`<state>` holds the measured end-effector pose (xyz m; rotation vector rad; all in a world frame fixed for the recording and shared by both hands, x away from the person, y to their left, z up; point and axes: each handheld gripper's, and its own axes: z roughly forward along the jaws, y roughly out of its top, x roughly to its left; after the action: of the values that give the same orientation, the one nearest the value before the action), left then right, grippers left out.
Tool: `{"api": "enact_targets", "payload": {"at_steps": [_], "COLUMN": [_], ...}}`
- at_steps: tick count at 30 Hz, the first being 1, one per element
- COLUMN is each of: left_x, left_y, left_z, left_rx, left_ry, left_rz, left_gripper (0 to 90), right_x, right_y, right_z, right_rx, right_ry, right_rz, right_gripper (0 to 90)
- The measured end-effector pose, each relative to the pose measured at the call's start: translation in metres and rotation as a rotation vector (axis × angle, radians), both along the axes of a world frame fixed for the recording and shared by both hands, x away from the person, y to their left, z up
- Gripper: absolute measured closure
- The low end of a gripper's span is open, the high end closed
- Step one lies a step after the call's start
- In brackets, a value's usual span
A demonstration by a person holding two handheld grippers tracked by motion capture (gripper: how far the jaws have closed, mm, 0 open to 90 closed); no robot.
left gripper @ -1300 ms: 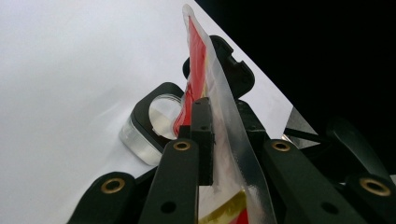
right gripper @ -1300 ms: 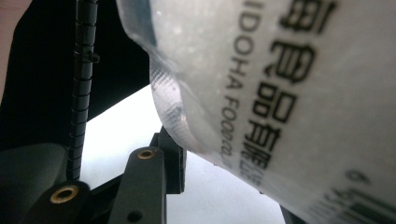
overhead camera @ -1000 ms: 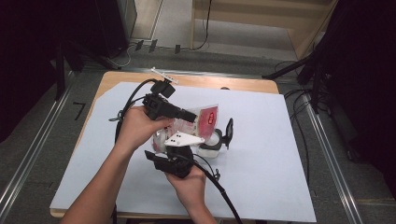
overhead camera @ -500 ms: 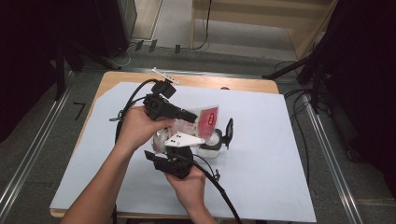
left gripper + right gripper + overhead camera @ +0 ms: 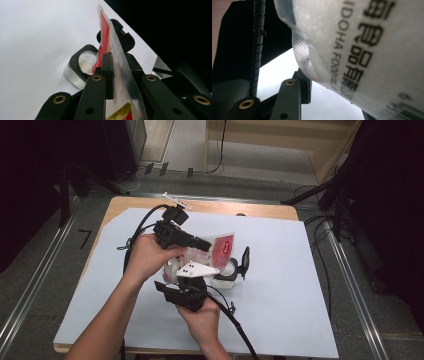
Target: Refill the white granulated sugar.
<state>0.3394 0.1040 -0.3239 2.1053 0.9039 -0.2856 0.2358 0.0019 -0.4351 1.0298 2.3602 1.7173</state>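
A red-and-white plastic pouch (image 5: 225, 245) is held up over the middle of the table. My left gripper (image 5: 207, 245) reaches in from the left and is shut on the pouch's sealed edge (image 5: 106, 30); in the left gripper view (image 5: 120, 67) both pads press that seam. My right gripper (image 5: 187, 267), under its grey plate, comes up from the front and is shut on the pouch's whitish printed body (image 5: 362, 50). One of its pads (image 5: 304, 85) touches the film; the other is hidden. Below the pouch stands a small clear jar (image 5: 227, 276) (image 5: 85, 62) with its black flip lid (image 5: 245, 260) open.
A white sheet (image 5: 300, 285) covers the wooden table (image 5: 260, 210). A small white object (image 5: 172, 200) lies at the table's back edge. Black cables trail from both grippers, one across the sheet to the front (image 5: 240, 330). Floor rails run along both sides.
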Motion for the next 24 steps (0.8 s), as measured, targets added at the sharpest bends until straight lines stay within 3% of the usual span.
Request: {"api": "enact_targets", "payload": {"at_steps": [24], "left_x": [-0.0015], "left_y": [-0.0001], "left_z": [0.0016], "left_rx": [-0.003], "left_ry": [-0.013], "left_rz": [-0.007], "left_gripper": [80.7], "right_x": [0.0001], "right_y": [0.0001], "right_z": [0.001], "right_rx": [-0.003], "right_ry": [-0.003], "right_rz": [0.004], "right_gripper": [63.1]}}
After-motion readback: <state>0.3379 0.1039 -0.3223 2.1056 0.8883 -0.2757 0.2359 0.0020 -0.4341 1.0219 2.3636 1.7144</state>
